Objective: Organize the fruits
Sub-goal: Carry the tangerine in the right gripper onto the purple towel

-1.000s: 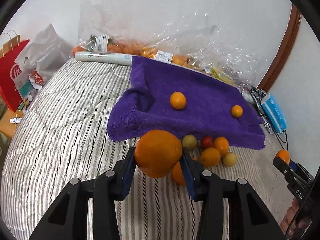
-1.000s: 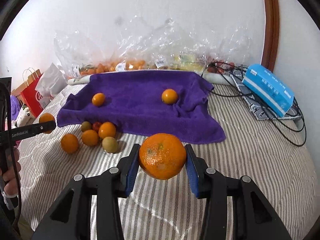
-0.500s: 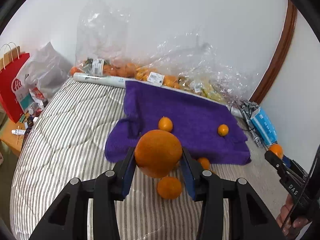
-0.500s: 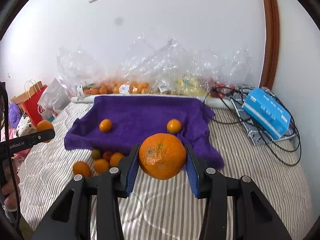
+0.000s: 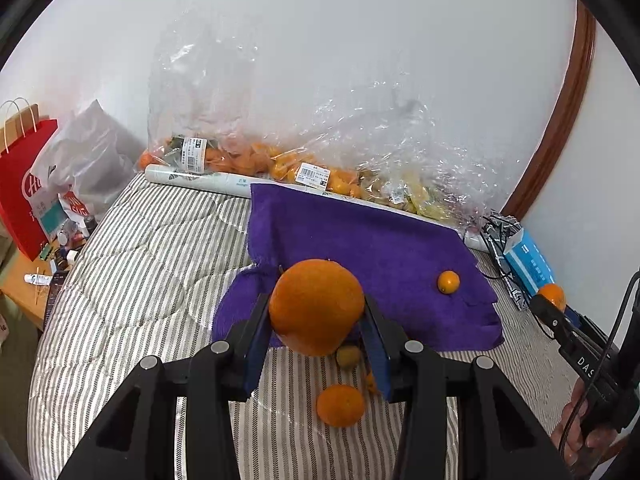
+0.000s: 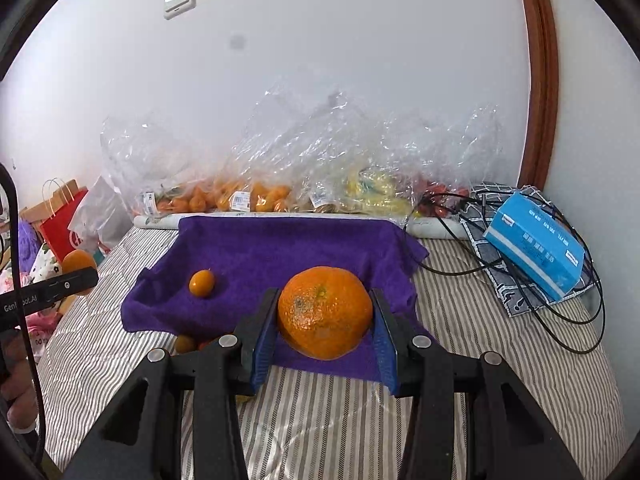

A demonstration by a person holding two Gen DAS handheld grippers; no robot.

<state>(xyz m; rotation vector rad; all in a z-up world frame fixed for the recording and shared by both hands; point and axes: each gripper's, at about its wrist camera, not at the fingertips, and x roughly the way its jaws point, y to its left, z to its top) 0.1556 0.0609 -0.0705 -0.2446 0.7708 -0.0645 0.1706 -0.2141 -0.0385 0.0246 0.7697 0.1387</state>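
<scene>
My left gripper is shut on a large orange, held above the striped bed in front of the purple towel. My right gripper is shut on a large mandarin, held over the towel's near edge. One small orange lies on the towel at the right; another small orange shows on it in the right wrist view. An orange and a greenish fruit lie on the bed below my left gripper. More small fruits sit at the towel's front edge.
Clear plastic bags of fruit line the wall behind the towel. A blue box and black cables lie at the right. A red paper bag stands left of the bed. The other gripper shows at the right edge.
Both grippers have risen and pulled back with their fruit still held. The towel and loose fruits now look smaller and lower in both views.
</scene>
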